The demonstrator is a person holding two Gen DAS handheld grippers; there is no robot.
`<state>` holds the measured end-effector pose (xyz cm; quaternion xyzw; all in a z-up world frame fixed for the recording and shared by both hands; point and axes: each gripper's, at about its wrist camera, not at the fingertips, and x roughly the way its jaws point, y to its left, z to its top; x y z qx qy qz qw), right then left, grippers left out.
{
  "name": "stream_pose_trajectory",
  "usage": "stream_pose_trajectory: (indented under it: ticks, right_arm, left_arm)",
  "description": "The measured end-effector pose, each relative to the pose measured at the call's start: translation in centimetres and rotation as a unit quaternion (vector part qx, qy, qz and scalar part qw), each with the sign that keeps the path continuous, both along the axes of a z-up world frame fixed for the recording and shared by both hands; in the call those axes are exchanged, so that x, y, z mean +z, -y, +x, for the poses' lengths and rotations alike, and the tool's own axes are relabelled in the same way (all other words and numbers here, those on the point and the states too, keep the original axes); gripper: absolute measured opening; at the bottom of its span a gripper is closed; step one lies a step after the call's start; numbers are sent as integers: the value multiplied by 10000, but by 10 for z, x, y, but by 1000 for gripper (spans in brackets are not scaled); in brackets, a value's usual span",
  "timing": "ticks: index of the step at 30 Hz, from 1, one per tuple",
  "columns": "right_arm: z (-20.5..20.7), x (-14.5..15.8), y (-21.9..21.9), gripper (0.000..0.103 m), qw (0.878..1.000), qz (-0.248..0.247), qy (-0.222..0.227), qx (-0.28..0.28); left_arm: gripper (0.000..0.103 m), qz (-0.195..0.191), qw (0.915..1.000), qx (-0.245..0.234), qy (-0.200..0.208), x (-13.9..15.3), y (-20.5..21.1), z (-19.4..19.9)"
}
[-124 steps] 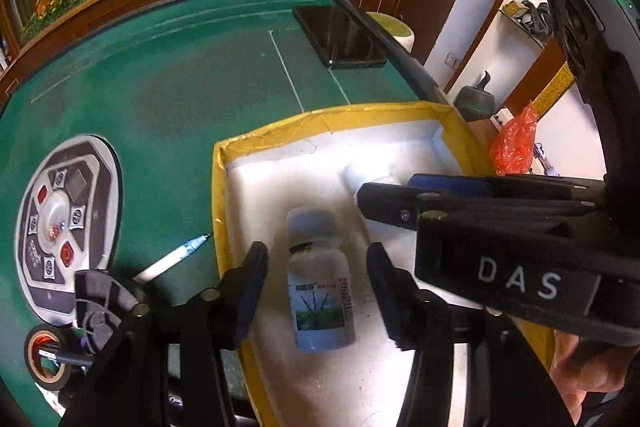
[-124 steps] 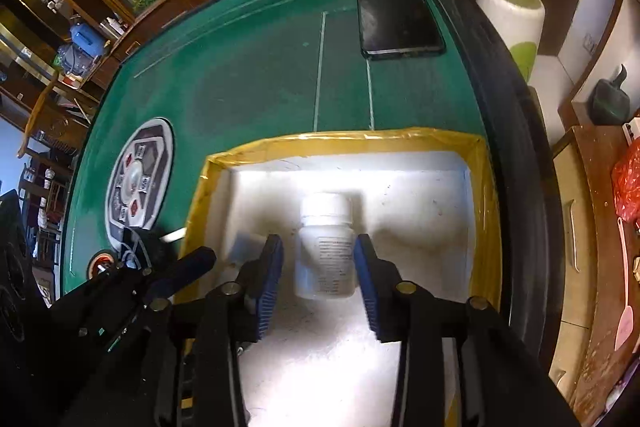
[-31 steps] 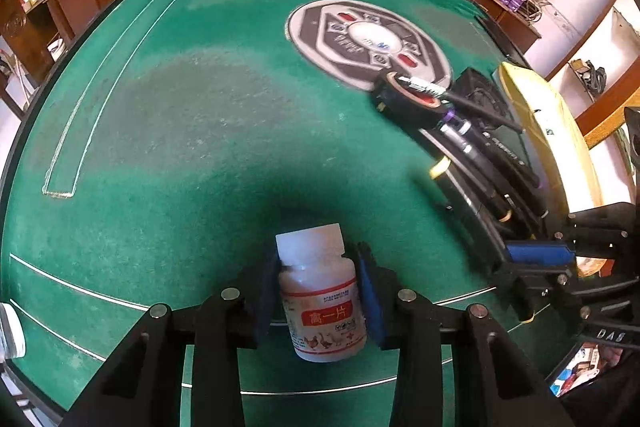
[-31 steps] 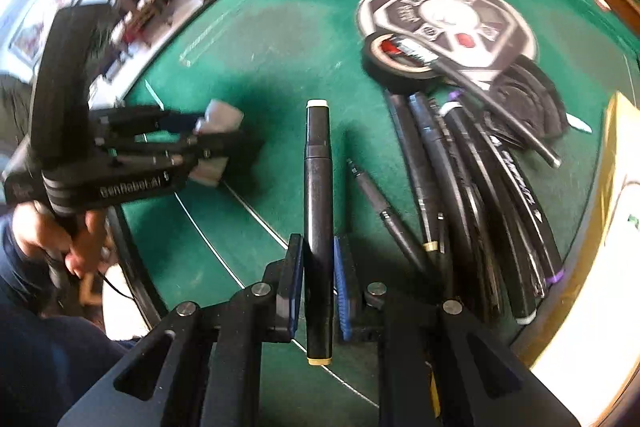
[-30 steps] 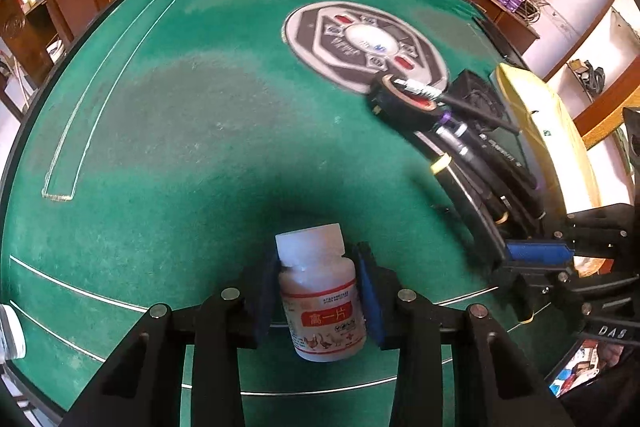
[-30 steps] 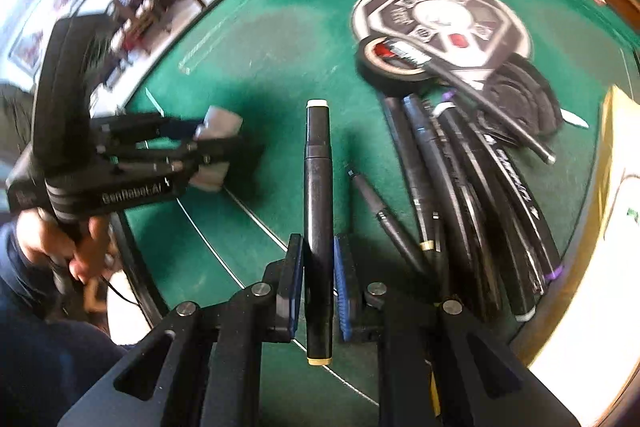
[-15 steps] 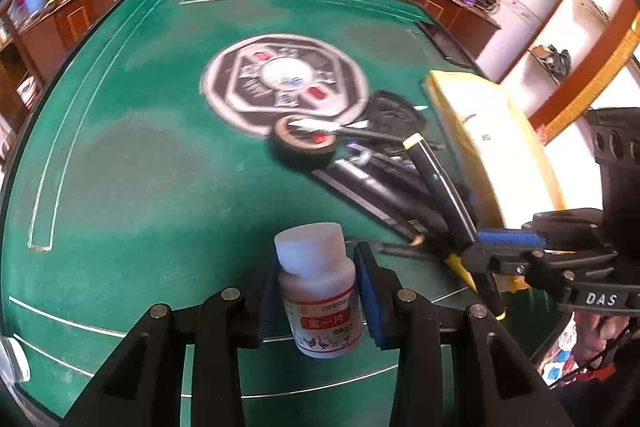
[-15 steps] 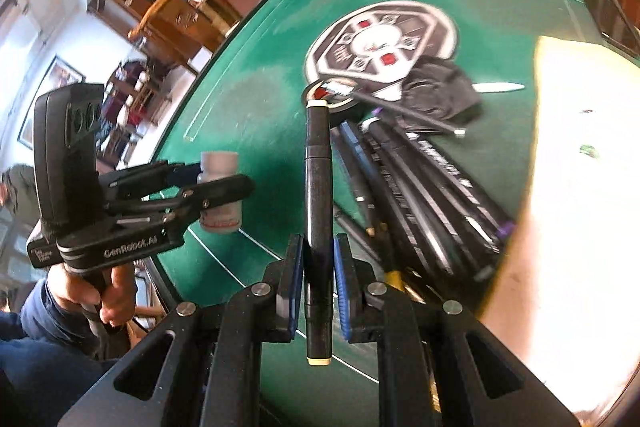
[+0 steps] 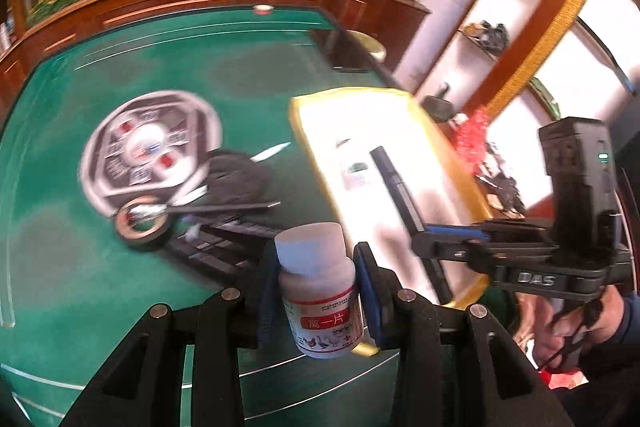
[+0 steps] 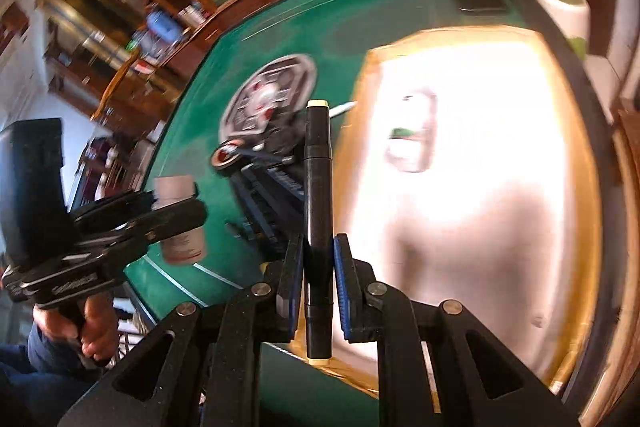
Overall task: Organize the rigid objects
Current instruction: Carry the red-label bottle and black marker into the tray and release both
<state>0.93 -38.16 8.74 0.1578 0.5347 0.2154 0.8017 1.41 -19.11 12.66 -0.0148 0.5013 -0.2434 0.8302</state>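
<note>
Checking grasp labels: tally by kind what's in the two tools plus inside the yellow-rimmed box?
Bottles: 2 (red-label bottle in the left tool; green-label bottle lying in the box)
Markers: 1 (black marker in the right tool)
Total: 3. Glare inside the box may hide more.

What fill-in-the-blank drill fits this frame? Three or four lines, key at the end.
1. The left gripper is shut on a white pill ____.
2. The right gripper clamps a black ____ with cream end caps.
3. The yellow-rimmed white tray already holds one ____ lying on its side.
4. The roll of tape lies on the ____ felt table.

Missing words: bottle; marker; bottle; green
</note>
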Motion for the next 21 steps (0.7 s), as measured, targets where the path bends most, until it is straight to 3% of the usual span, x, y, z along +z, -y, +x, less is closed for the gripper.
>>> stream_pose_trajectory:
  ticks: [8, 14, 21]
  right_arm:
    - [2, -19, 39, 14, 9981, -214, -303, -501]
    - [7, -34, 58, 14, 9962, -323, -520, -614]
    - [15, -47, 64, 14, 9951, -522, -679, -493]
  left_arm:
    - [39, 98, 9978, -622, -193, -16, 76, 4]
    - [39, 174, 9960, -715, -511, -41, 107, 14]
    - [38, 371, 9953, -506, -733, -69, 120, 23]
